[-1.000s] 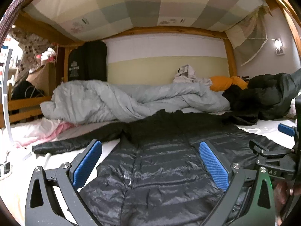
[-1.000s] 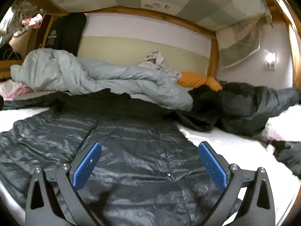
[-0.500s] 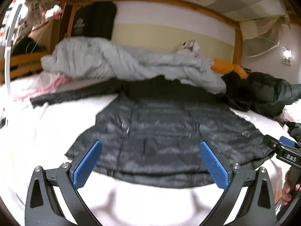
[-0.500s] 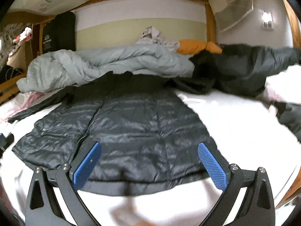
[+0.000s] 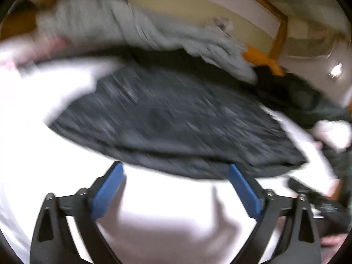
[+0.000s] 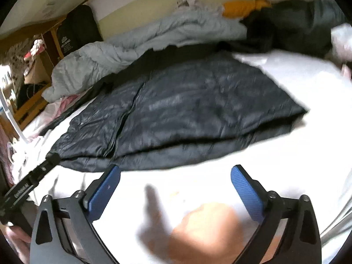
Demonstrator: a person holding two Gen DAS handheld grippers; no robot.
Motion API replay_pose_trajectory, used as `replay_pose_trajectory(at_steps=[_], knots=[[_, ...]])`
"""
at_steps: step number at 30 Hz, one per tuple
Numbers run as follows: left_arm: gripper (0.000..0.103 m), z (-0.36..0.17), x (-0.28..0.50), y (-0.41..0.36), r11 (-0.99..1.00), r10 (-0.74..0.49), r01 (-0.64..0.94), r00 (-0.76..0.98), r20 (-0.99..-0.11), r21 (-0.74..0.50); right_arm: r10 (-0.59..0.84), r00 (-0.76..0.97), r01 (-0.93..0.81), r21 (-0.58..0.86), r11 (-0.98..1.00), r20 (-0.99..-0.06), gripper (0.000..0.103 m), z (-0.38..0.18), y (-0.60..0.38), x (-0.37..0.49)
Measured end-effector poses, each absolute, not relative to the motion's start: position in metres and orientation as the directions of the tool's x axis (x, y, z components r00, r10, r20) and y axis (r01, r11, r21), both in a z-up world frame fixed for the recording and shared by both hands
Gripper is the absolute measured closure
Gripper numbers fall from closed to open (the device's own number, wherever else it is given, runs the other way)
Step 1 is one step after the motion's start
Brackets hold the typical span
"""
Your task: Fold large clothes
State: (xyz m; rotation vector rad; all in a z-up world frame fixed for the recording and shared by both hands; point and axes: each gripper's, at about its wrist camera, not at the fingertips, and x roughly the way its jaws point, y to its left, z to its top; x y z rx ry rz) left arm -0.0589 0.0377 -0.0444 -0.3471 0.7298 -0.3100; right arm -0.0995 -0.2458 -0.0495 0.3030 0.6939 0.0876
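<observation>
A dark grey puffer jacket (image 6: 176,110) lies spread flat, front up with its zipper showing, on the white bed sheet (image 6: 198,176). It also shows, blurred, in the left wrist view (image 5: 176,118). My left gripper (image 5: 176,184) is open and empty, just short of the jacket's near hem. My right gripper (image 6: 176,184) is open and empty, over the bare sheet in front of the hem. The left gripper's body (image 6: 28,182) shows at the left of the right wrist view.
A crumpled light grey duvet (image 6: 136,46) lies behind the jacket. Dark clothes (image 6: 297,26) and an orange item (image 6: 239,6) are piled at the far right. A wooden bed frame (image 5: 279,33) and wall close the back. Pink fabric (image 6: 66,103) lies at the left.
Both grippers have pulled back from over the jacket towards its near hem and tilted downwards. More white sheet now shows in front. Both stay open.
</observation>
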Motion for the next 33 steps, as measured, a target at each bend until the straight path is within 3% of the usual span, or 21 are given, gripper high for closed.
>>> replay_pose_trajectory(at_steps=[2,5,9,12,13,14,15,17,18,19,25,33], knots=[[0.024,-0.059,-0.056,0.041,0.836,-0.483,0.146,0.652,-0.584,-0.529,0.231,0.738,0.022,0.364,0.931,-0.634,0.008,-0.06,-0.249,-0.094],[0.025,-0.053,-0.053,0.033,0.871,-0.44,0.154,0.667,-0.601,-0.467,0.239,0.754,0.031,0.396,0.918,-0.613,0.009,-0.063,-0.251,-0.088],[0.025,-0.052,-0.038,0.034,0.864,-0.429,0.109,0.671,-0.605,-0.492,0.218,0.763,0.056,0.4,0.915,-0.608,0.012,-0.063,-0.249,-0.077],[0.032,-0.05,-0.021,0.037,0.863,-0.414,0.08,0.676,-0.609,-0.498,0.181,0.761,0.076,0.363,0.929,-0.623,0.022,-0.059,-0.242,-0.063],[0.056,-0.049,-0.016,0.04,0.868,-0.405,0.073,0.677,-0.614,-0.492,0.173,0.758,0.084,0.357,0.93,-0.629,0.031,-0.055,-0.243,-0.059],[0.093,-0.048,-0.011,0.043,0.875,-0.394,0.067,0.673,-0.625,-0.479,0.167,0.752,0.091,0.351,0.932,-0.637,0.037,-0.052,-0.245,-0.052],[0.1,-0.047,-0.007,0.046,0.874,-0.402,0.074,0.664,-0.631,-0.479,0.171,0.747,0.093,0.355,0.93,-0.642,0.049,-0.049,-0.249,-0.047],[0.1,-0.041,-0.005,0.049,0.874,-0.407,0.078,0.655,-0.637,-0.479,0.157,0.726,0.121,0.348,0.929,-0.67,0.067,-0.043,-0.256,-0.035],[0.1,-0.036,-0.007,0.049,0.881,-0.399,0.082,0.661,-0.636,-0.467,0.134,0.714,0.135,0.323,0.937,-0.687,0.085,-0.039,-0.259,-0.03],[0.1,-0.028,-0.01,0.046,0.891,-0.386,0.096,0.674,-0.63,-0.443,0.128,0.713,0.132,0.311,0.941,-0.689,0.095,-0.035,-0.261,-0.029],[0.1,0.025,-0.041,0.038,0.939,-0.32,0.145,0.701,-0.637,-0.313,0.165,0.762,0.035,0.293,0.955,-0.626,0.098,0.013,-0.26,-0.052],[0.099,0.039,-0.055,0.033,0.956,-0.291,0.185,0.699,-0.654,-0.228,0.125,0.738,-0.034,0.149,0.988,-0.663,0.098,0.031,-0.249,-0.091]])
